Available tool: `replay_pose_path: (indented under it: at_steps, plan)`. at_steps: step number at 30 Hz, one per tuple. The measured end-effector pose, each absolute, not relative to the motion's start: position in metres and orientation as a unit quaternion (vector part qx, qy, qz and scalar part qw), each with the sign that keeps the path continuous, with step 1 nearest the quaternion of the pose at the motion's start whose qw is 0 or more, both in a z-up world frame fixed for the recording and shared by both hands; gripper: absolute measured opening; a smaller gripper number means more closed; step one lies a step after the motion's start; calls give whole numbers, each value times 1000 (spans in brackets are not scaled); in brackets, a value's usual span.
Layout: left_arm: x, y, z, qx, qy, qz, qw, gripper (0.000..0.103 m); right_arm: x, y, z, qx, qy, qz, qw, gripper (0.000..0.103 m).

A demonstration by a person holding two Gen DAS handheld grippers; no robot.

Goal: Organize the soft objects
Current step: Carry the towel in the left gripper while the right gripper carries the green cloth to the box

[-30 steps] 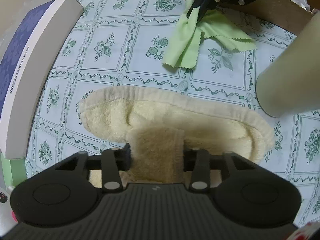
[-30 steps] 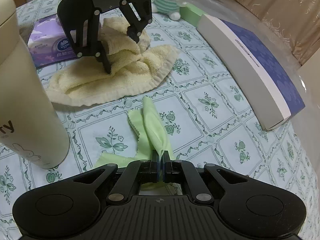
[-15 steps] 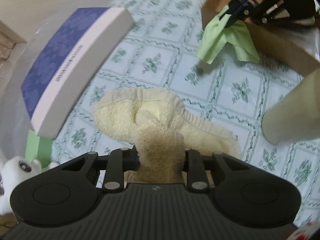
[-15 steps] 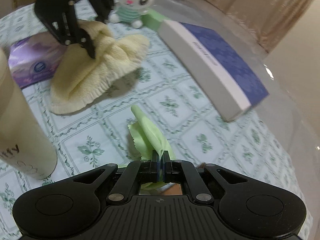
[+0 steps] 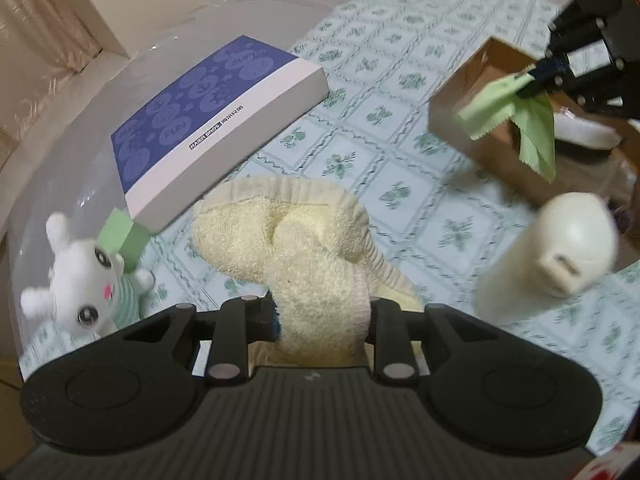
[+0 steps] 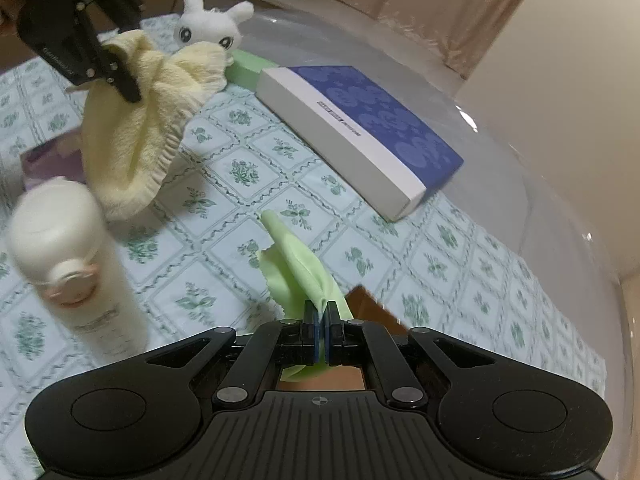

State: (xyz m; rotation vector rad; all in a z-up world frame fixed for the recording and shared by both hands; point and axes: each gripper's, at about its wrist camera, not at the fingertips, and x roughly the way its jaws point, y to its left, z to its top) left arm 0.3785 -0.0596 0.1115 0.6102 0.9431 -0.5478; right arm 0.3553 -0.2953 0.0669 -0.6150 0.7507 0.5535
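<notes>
My left gripper (image 5: 322, 316) is shut on a cream yellow towel (image 5: 304, 240) and holds it lifted off the table; the towel hangs from it in the right wrist view (image 6: 136, 132). My right gripper (image 6: 321, 338) is shut on a light green cloth (image 6: 300, 264), raised above the table. In the left wrist view the green cloth (image 5: 520, 120) hangs from the right gripper (image 5: 536, 76) over the brown cardboard box (image 5: 472, 120). A white plush bunny (image 5: 84, 280) sits at the table's left edge.
A blue and white box (image 5: 216, 128) lies on the patterned tablecloth (image 5: 400, 184) next to a green block (image 5: 124, 240). A cream bottle (image 5: 548, 260) stands at the right. A purple tissue pack (image 6: 52, 160) lies behind the towel.
Both grippers have risen. The towel has come fully off the table and hangs bunched. The green cloth has been carried up and over the cardboard box.
</notes>
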Motion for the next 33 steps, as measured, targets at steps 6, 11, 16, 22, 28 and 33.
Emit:
replay_pose_path:
  at_steps: [6,11,16,22,28,33]
  plan:
    - [326,-54,125,269,444,-251,817,23,305,-306,82,-257,361,236,865,2]
    - [274,-47,126,266,440,-240,823,23,261,-317,87,-216,369,213,879,2]
    - [222,-38,123,241,431,-235,837,23,217,-331,88,-174,371,187,893,2]
    - [174,-24,116,174,421,-228,860,23,163,-337,90,-106,366,175,908,2]
    - [133,-19,116,96,387,-216,891,23,121,-335,84,-34,359,161,919,2]
    - [103,-25,112,23,366,-210,907,23,90,-336,78,33,348,141,926,2]
